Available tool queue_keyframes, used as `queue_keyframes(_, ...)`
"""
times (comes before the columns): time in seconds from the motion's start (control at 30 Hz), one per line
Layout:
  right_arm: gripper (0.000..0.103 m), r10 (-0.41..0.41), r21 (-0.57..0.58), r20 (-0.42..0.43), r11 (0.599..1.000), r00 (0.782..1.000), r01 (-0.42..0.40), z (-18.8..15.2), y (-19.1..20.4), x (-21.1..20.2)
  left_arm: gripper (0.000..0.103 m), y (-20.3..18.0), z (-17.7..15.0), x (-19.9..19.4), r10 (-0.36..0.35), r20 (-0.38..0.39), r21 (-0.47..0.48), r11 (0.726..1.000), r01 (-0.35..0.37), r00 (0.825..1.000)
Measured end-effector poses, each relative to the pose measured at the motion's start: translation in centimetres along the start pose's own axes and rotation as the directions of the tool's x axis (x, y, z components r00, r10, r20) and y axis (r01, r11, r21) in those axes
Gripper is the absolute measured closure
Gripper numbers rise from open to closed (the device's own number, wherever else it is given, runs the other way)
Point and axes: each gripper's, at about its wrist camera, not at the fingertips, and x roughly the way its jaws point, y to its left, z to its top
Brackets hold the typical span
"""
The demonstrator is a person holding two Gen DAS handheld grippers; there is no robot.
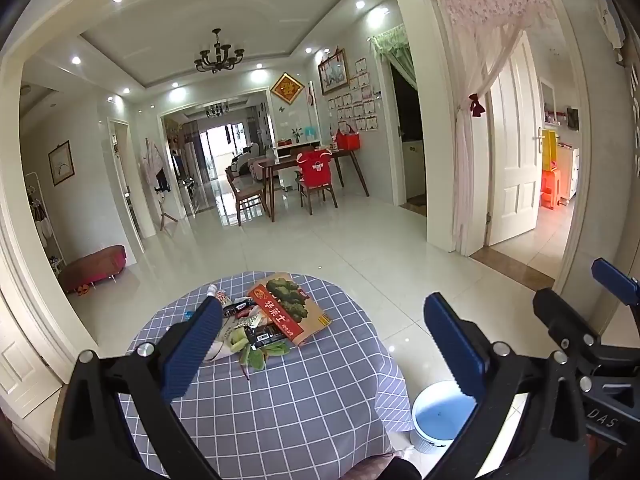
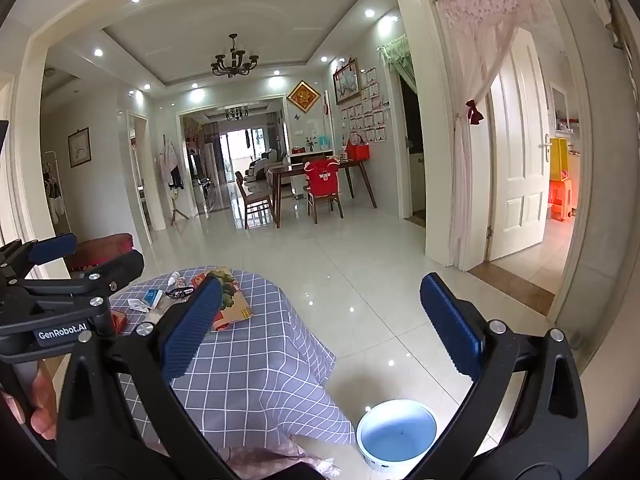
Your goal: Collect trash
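Both grippers are held wide apart above the table, nothing between their blue pads. Seen from its own camera, the left gripper (image 1: 324,344) is tilted down toward a round table (image 1: 280,400) covered in a grey checked cloth, and the right gripper (image 2: 320,320) is pointed past the table's edge toward the tiled floor. In the right view the left gripper is seen at the left edge, with fingers of a hand (image 2: 38,408) wrapped round its handle.

Trash is heaped on the far half of the table — a flattened red and brown box (image 1: 290,308) printed with green trees, dark wrappers (image 1: 262,334) lying against its near edge, green leaf scraps (image 1: 250,354) just in front of those, and a white tube (image 1: 218,294) at the back. More small packets, one of them blue and white (image 2: 150,298), are seen to the left of the box in the right view.

A white bin (image 2: 396,432) with a blue inside is set on the floor just beside the table, on its right — it looks empty.
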Motion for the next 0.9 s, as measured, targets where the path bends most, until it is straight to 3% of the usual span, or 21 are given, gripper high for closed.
queue_keyframes(0.43,0.006,0.003,0.003,0.001,1.0,1.0,-0.003,-1.6,-0.4,1.3,0.004,0.0,-1.0,1.1,-0.008,-0.002,-0.004,1.0,0.008,1.0)
queue_keyframes(0.9,0.006,0.006,0.0,-0.008,1.0,1.0,-0.006,-1.2,0.3,1.2,0.004,0.0,-0.8,0.9,-0.006,-0.009,-0.004,1.0,0.006,1.0)
